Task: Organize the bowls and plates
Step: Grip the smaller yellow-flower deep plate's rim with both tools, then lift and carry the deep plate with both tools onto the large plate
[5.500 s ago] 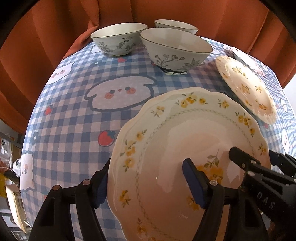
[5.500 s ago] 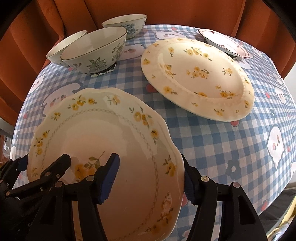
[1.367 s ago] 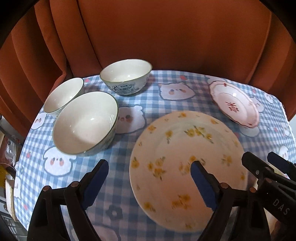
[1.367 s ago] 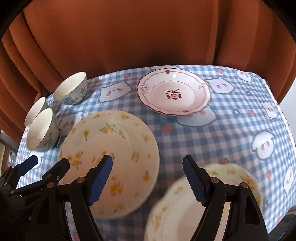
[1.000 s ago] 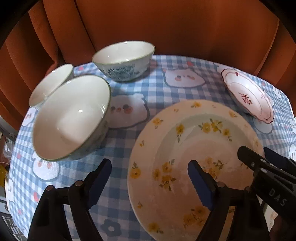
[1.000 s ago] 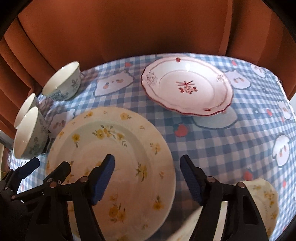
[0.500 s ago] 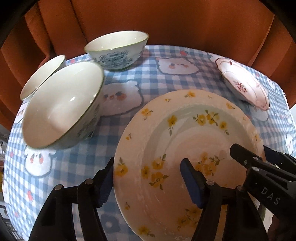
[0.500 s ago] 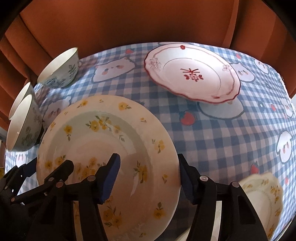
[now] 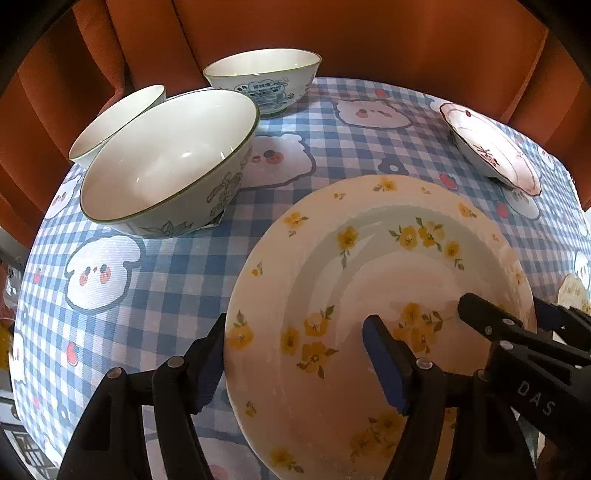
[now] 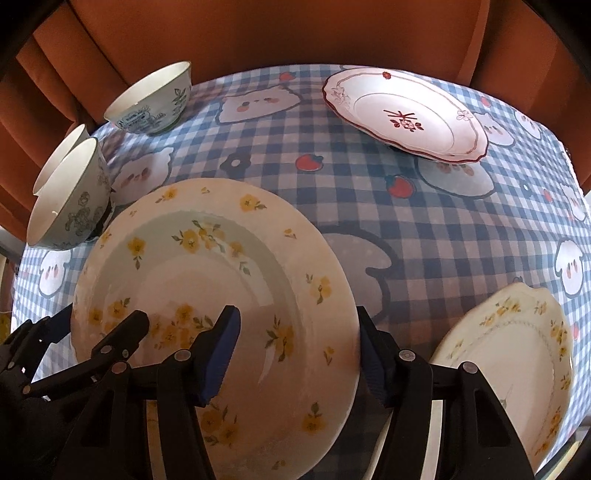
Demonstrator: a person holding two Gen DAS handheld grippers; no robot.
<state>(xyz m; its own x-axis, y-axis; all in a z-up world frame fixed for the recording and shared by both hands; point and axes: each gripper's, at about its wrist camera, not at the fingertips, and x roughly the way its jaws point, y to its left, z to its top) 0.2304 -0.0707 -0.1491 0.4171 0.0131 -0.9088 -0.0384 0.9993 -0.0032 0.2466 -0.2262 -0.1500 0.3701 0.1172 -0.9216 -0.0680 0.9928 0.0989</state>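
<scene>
A round cream plate with yellow flowers (image 9: 369, 258) (image 10: 207, 273) is held at opposite rims by both grippers. My left gripper (image 9: 295, 347) straddles its left rim, one pad against the outer edge and one on the inner face; its jaws are opening slightly with the rim still between them. My right gripper (image 10: 297, 332) grips the right rim the same way. A scalloped yellow-flowered plate (image 10: 517, 350) lies at the near right. A red-trimmed plate (image 10: 402, 110) sits at the far right.
Three bowls stand at the far left: a large leaf-patterned bowl (image 9: 166, 158), a shallower bowl (image 9: 114, 114) behind it, and a blue-printed bowl (image 9: 262, 81) at the back. The blue checked tablecloth (image 9: 166, 288) covers the round table, with an orange curtain (image 9: 332, 33) behind.
Both grippers came down over the round flowered plate and closed on its rims. Since then the plate stays fixed between the jaws while the bowls and cloth slide away up-frame.
</scene>
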